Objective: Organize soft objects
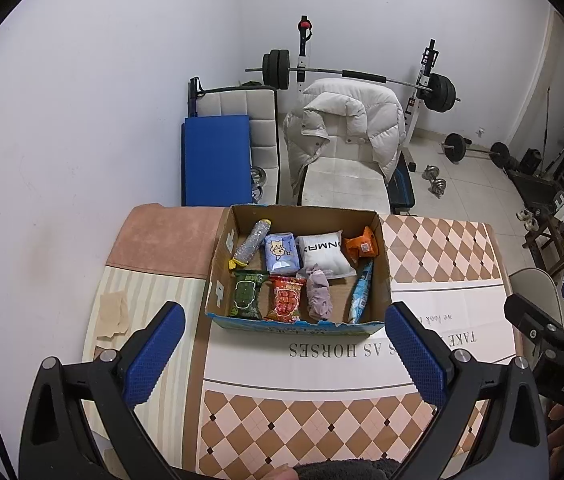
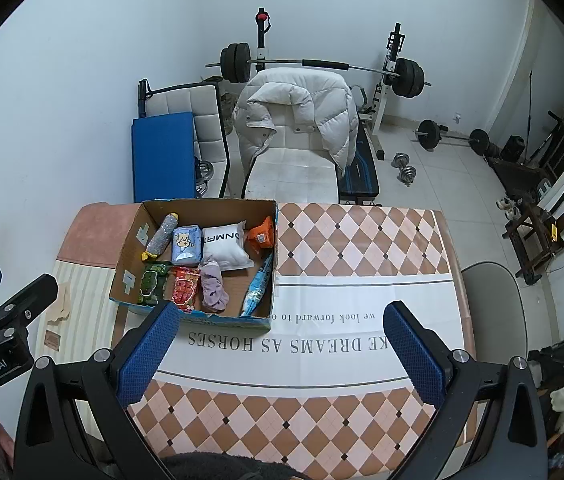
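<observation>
An open cardboard box (image 1: pixel 383 264) (image 2: pixel 132 236) stands on the table and holds several soft items: a white pillow pack (image 1: pixel 324 254) (image 2: pixel 226 249), a blue tissue pack (image 1: pixel 280 254) (image 2: pixel 185 245), a crumpled purple cloth (image 1: pixel 319 292) (image 2: pixel 213 285), green (image 1: pixel 247 294) and red (image 1: pixel 286 299) snack packs, an orange pack (image 1: pixel 362 246), a grey roll (image 1: pixel 252 245) and a blue sachet (image 1: pixel 362 292). My left gripper (image 1: pixel 284 354) is open and empty, held in front of the box. My right gripper (image 2: pixel 282 352) is open and empty, right of the box's front.
The table has a checkered cloth (image 2: pixel 362 240) with printed text. A chair with a white down jacket (image 1: pixel 346 128) stands behind the table, with a blue mat (image 1: pixel 216 160) and a barbell rack (image 1: pixel 362 74) by the wall. A grey chair (image 2: pixel 494 312) stands at the right.
</observation>
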`<state>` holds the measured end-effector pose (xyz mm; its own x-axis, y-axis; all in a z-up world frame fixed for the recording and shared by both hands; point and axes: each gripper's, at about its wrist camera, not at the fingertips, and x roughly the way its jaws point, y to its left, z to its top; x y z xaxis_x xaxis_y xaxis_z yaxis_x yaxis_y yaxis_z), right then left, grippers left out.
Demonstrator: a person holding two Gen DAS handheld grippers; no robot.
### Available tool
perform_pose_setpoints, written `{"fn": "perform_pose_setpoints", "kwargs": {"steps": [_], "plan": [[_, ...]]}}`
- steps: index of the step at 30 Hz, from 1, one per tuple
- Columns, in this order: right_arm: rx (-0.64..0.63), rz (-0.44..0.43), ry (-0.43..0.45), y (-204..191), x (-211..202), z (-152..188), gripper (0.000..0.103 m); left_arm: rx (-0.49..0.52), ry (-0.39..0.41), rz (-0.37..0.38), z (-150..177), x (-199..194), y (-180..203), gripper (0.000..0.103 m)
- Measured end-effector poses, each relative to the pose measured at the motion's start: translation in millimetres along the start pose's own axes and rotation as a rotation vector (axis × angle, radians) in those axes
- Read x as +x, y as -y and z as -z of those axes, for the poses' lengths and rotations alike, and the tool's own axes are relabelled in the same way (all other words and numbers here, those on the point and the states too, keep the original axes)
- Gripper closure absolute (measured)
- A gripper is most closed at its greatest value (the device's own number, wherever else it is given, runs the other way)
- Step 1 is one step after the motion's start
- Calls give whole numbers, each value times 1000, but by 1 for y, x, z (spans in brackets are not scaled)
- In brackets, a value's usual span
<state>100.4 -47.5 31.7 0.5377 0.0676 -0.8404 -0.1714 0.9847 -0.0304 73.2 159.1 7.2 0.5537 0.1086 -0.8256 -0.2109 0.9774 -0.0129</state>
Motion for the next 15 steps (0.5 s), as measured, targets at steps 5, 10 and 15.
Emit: {"fn": "perform_pose_setpoints", "kwargs": {"steps": [5,10,15], "plan": [[-3,2,1,0,0,-3,0,-1,-1,-3,-1,1,-1,1],[-6,4,3,1,-2,-5,0,-1,-1,-6,-1,1,0,1],[-8,6,5,1,-3,-7,0,-3,0,-7,-1,0,0,1]]}}
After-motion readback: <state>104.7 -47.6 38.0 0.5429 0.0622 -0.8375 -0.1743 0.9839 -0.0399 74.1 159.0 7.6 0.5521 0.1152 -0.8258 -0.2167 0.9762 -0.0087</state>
